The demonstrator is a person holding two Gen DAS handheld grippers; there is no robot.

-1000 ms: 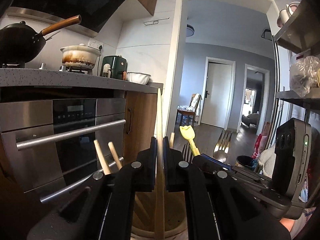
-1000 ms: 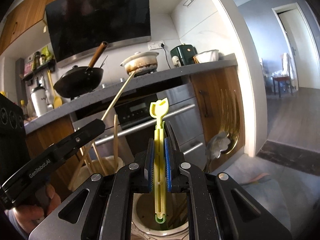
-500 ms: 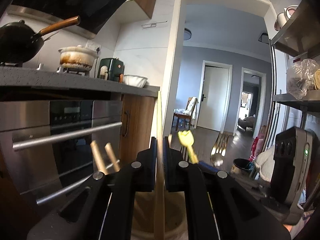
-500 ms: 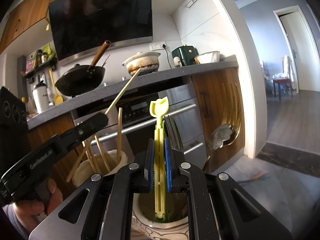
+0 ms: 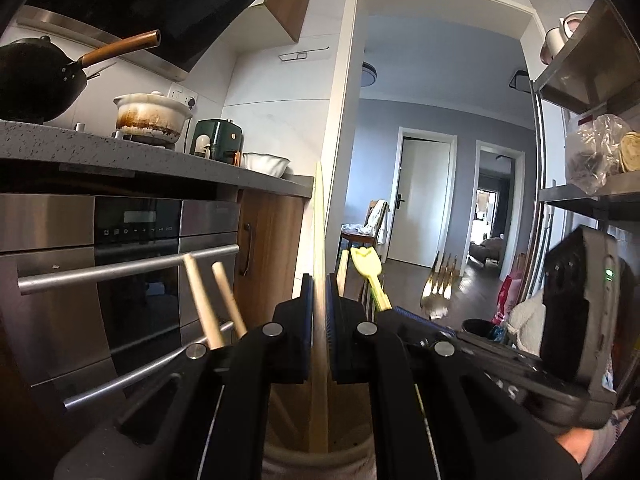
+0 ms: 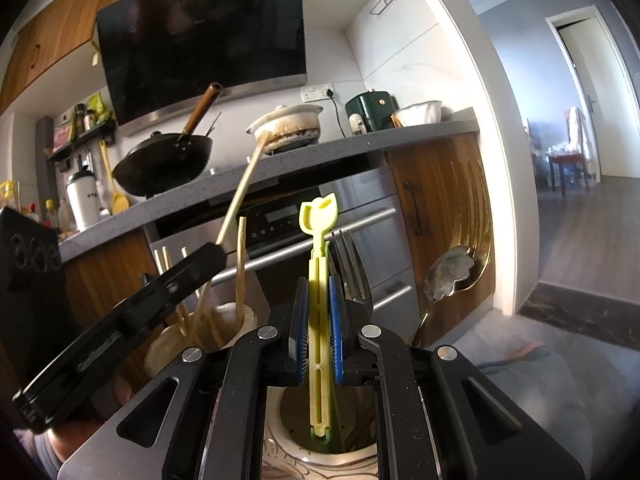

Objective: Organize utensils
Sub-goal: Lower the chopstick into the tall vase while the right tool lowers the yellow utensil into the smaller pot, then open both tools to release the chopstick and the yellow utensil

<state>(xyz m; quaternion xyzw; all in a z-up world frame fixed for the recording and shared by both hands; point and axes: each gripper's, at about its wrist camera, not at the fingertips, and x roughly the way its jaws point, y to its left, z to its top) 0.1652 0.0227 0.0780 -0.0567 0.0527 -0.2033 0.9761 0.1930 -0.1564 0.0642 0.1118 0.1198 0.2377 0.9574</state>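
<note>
Through the left wrist view: my left gripper (image 5: 319,312) is pinched on a single wooden chopstick (image 5: 319,240), held upright, lower end already inside the beige holder (image 5: 280,454) at 6 o'clock. Two more chopsticks (image 5: 212,304) lean out of that same holder at 9 o'clock of the jaws. At 3 o'clock my other tong crosses the frame with the yellow utensil (image 5: 366,268).

Right wrist view: my right gripper (image 6: 319,312) is clamped on the yellow-green plastic utensil (image 6: 319,280), upright, its bottom tip down in the mouth of the patterned crock (image 6: 280,452) at 6 o'clock. A steel fork (image 6: 352,264) stands just beside it at 1 o'clock; a gold spoon (image 6: 448,276) sits further out at 3 o'clock. Left gripper (image 6: 216,256) at 9 o'clock holds its chopstick (image 6: 244,184) over the beige holder (image 6: 236,316).

Step in hand, as I read it: dropping both pieces into their pots, chopsticks in one, cutlery in the other. Next move: spread each pair of jaws and back straight out, no sideways drag, or the pots tip.
</note>
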